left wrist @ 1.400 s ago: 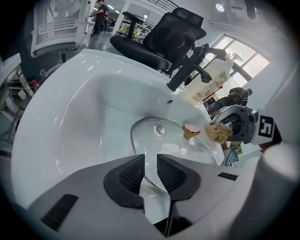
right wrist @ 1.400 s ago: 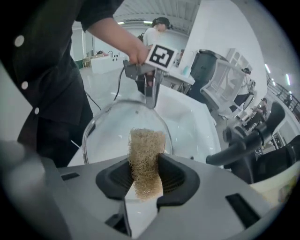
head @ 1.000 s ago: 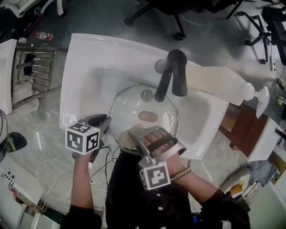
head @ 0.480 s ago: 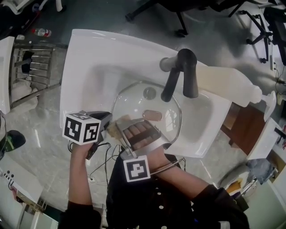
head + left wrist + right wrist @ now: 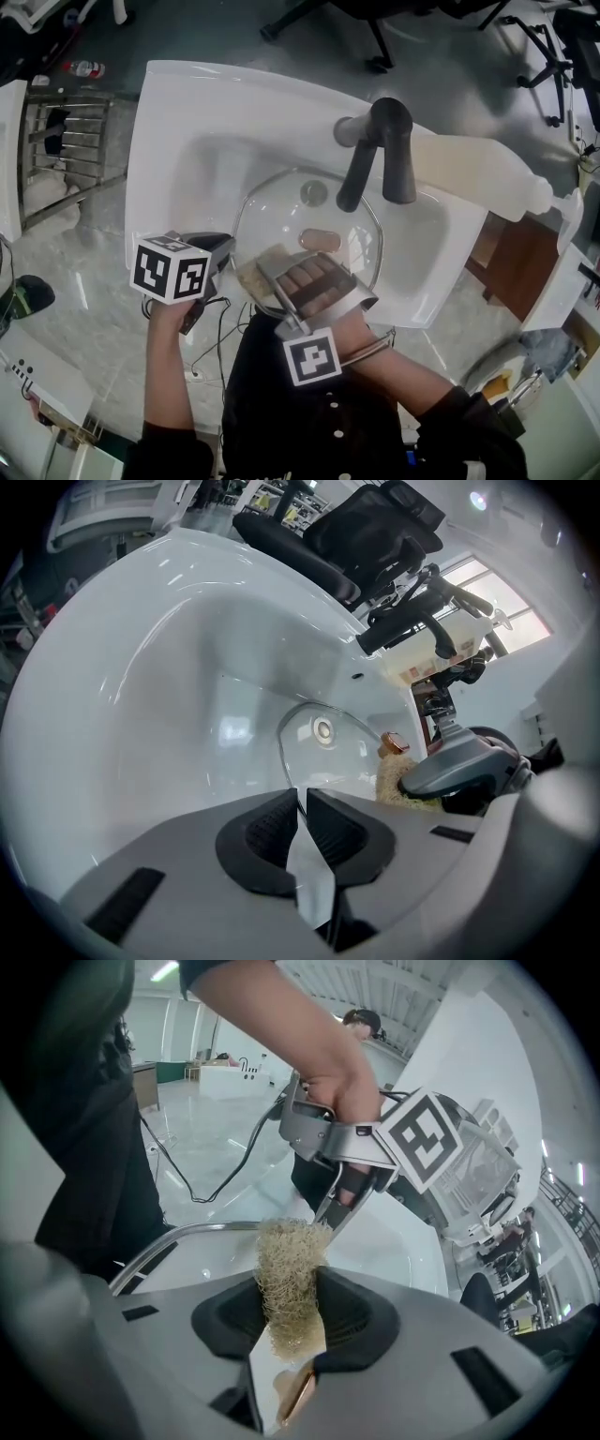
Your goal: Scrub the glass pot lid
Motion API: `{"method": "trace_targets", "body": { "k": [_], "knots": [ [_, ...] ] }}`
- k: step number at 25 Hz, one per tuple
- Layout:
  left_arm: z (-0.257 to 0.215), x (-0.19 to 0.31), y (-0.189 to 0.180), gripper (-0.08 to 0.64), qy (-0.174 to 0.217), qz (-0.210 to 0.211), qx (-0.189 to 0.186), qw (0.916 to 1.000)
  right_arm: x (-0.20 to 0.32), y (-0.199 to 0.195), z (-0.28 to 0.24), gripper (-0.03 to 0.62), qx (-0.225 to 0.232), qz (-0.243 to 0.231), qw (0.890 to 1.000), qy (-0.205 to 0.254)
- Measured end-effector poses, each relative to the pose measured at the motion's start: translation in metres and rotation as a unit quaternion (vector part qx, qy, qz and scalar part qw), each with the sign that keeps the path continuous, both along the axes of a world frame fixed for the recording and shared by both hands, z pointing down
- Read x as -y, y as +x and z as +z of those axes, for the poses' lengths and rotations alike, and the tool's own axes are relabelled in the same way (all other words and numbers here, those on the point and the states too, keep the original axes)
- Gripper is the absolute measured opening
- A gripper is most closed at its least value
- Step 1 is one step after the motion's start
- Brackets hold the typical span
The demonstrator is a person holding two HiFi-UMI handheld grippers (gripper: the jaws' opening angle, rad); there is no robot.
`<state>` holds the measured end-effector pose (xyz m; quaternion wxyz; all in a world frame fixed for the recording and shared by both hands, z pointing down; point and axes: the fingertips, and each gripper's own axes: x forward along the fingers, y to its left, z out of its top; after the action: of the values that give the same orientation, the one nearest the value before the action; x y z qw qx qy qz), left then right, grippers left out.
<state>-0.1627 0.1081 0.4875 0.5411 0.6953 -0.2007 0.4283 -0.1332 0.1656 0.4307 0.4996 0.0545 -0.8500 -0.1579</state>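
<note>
The round glass pot lid lies in the white sink, under the black faucet. My left gripper is shut on the lid's near-left rim; in the left gripper view the rim runs straight into the closed pads of my left gripper. My right gripper is shut on a tan fibrous scrubber and presses it on the lid's near edge, close beside the left gripper. In the right gripper view the scrubber stands up between the pads of my right gripper, over the lid's metal rim.
A large cream pump bottle lies on the sink's right side behind the faucet. A metal rack stands on the floor to the left. Cables hang below the sink's front edge. Office chairs stand beyond the sink.
The right gripper swept the scrubber left across the lid's near edge, then back a little to the right. The left gripper's jaws came together on the lid's rim.
</note>
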Motion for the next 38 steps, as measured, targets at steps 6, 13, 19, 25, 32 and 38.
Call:
{"method": "trace_targets", "body": {
  "k": [6, 13, 19, 25, 32, 38],
  "knots": [
    [0.0, -0.001, -0.001, 0.052, 0.003, 0.001, 0.005, 1.0, -0.011, 0.032, -0.006, 0.147, 0.013, -0.003, 1.0, 0.014],
    [-0.001, -0.001, 0.0, 0.052, 0.006, 0.008, 0.016, 0.9998, -0.027, 0.072, -0.006, 0.146, 0.003, -0.025, 0.999, 0.026],
    [-0.001, -0.001, -0.001, 0.052, 0.012, 0.012, 0.026, 0.9995, -0.04, 0.115, -0.002, 0.146, -0.018, -0.018, 0.999, 0.019],
    [0.0, -0.002, -0.001, 0.052, 0.01, 0.005, 0.024, 0.9996, -0.052, 0.162, 0.008, 0.146, -0.042, 0.014, 0.999, -0.001],
    [-0.001, -0.001, 0.0, 0.052, 0.016, 0.004, 0.026, 0.9995, -0.065, 0.184, 0.013, 0.146, -0.064, 0.011, 0.998, -0.018],
    [-0.001, -0.001, 0.001, 0.052, 0.02, 0.009, 0.03, 0.9993, -0.05, 0.165, -0.005, 0.147, -0.042, 0.017, 0.999, 0.019]
  ]
}}
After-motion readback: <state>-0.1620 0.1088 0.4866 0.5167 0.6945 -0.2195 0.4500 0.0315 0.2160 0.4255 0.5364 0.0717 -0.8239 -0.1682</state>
